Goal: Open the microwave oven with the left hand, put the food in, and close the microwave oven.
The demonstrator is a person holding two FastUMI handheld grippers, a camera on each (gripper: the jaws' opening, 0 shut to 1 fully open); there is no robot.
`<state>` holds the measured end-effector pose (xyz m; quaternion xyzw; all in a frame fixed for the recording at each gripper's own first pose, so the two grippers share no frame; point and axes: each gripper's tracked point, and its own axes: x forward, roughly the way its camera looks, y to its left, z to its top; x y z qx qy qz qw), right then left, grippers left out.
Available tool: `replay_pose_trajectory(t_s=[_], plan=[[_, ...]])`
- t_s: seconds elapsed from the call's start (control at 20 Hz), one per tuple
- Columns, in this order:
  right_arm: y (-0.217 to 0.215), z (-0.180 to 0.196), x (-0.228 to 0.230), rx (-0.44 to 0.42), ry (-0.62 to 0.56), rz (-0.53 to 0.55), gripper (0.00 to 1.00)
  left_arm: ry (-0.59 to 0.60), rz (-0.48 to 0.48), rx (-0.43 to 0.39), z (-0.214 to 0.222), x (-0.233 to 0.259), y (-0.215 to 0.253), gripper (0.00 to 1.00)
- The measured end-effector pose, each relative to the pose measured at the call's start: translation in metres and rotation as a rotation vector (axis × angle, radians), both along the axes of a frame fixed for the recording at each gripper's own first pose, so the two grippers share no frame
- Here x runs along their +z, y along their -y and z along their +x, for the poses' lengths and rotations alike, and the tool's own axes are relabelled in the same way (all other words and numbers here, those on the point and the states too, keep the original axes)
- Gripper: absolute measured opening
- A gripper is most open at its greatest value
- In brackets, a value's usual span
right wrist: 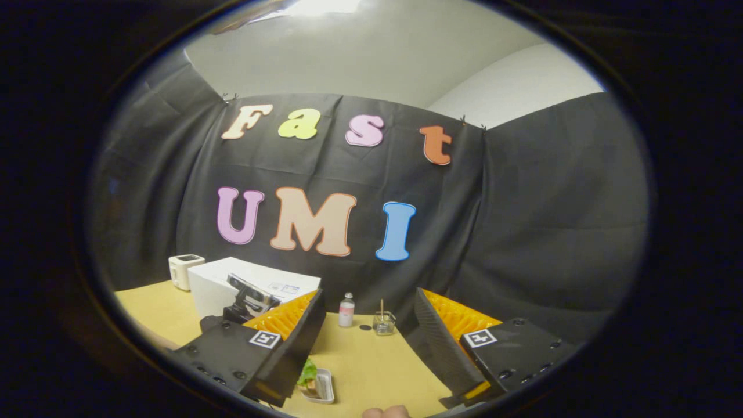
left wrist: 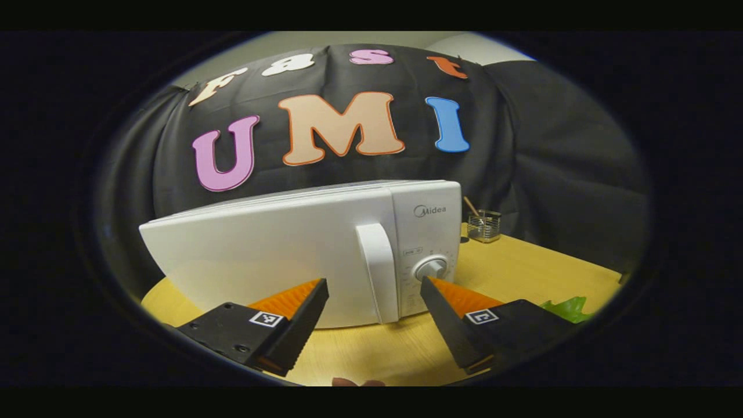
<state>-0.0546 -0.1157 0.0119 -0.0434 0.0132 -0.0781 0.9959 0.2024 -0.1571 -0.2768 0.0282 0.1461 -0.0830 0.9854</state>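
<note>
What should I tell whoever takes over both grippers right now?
Left tool: open, facing the microwave's door handle, not touching it.
Right tool: open, holding nothing, above the table.
Microwave: door closed.
Food: in a small tray on the table near the right tool.
Done: nothing yet.
Left: open the door, put the food in, close it.

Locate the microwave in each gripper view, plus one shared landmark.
Left gripper view: microwave centre frame, door shut, handle between the open jaws.
Right gripper view: microwave lower left, partly behind the other gripper, beside a toaster.
Shared landmark: glass jar with a stick on the table, right of the microwave.
</note>
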Motion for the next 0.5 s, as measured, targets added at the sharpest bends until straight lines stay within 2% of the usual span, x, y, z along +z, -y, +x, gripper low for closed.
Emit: replay_pose_trajectory(t_s=[0.25, 0.4, 0.5], plan=[[0.0062, -0.0036, -0.0061, -0.013, -0.016, 0.002, 0.96, -0.005, -0.013, 0.006, 0.0033, -0.0060, 0.0067, 0.92], [0.0085, -0.0064, -0.0061, -0.014, -0.012, -0.008, 0.96, -0.010, -0.018, 0.022, 0.0059, -0.0091, 0.0068, 0.75], [0.0094, -0.0076, -0.0088, -0.014, -0.020, -0.006, 0.96, -0.008, -0.031, 0.031, 0.0063, -0.0087, 0.0070, 0.69]])
